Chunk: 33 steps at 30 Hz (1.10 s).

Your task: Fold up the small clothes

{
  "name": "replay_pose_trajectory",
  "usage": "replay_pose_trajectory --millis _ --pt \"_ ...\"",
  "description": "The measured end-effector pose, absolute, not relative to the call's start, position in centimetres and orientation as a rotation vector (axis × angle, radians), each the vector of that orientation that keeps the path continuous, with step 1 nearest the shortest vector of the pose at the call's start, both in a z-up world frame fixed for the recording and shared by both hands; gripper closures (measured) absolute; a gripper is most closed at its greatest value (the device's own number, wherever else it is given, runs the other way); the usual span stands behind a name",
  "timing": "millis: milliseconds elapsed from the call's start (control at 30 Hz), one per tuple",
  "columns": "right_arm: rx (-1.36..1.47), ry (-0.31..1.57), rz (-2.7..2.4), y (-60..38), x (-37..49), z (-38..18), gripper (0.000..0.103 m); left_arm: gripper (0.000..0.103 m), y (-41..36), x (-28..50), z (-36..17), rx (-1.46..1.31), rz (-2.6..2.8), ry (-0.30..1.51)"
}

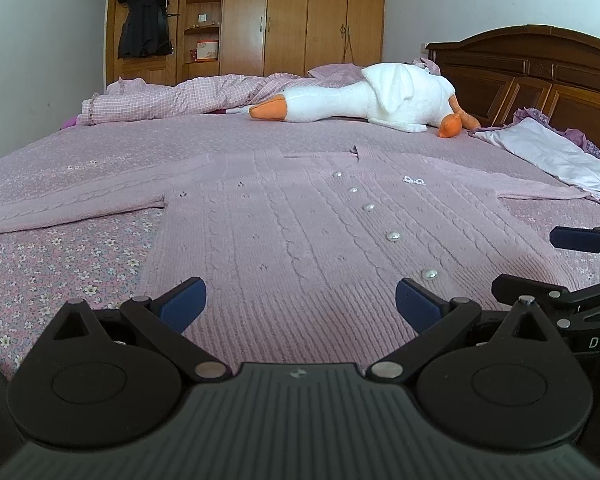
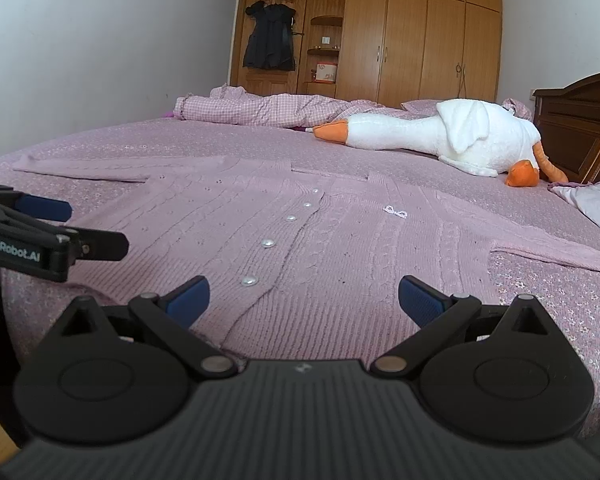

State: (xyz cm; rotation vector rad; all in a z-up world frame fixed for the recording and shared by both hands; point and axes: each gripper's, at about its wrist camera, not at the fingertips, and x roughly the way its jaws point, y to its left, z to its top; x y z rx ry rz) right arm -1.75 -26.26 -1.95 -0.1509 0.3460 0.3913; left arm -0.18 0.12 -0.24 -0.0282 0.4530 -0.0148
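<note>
A small pink cable-knit cardigan (image 1: 284, 232) (image 2: 340, 240) lies flat on the bed, buttoned, front up, both sleeves spread sideways. My left gripper (image 1: 300, 304) is open just above the hem, left of the row of pearl buttons (image 1: 393, 235). My right gripper (image 2: 304, 300) is also open over the hem, right of the buttons (image 2: 267, 243). Each gripper shows at the edge of the other's view: the right gripper (image 1: 540, 264) and the left gripper (image 2: 76, 228). Neither holds anything.
The bed has a pink floral cover (image 1: 60, 272). A white plush goose (image 1: 380, 100) (image 2: 460, 136) and a crumpled checked quilt (image 1: 180, 98) lie at the far side. A pale pillow (image 1: 548, 152) sits by the dark headboard (image 1: 540, 72). A wooden wardrobe (image 2: 420, 40) stands behind.
</note>
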Motion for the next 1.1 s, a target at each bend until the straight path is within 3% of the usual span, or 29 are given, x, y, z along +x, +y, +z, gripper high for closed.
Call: replay_pose_trajectory --millis 1100 --pt "-0.168 0.356 0.391 -26.13 -1.72 -2.02 0.000 0.000 0.07 -0.32 -0.17 -0.029 -0.019 0.458"
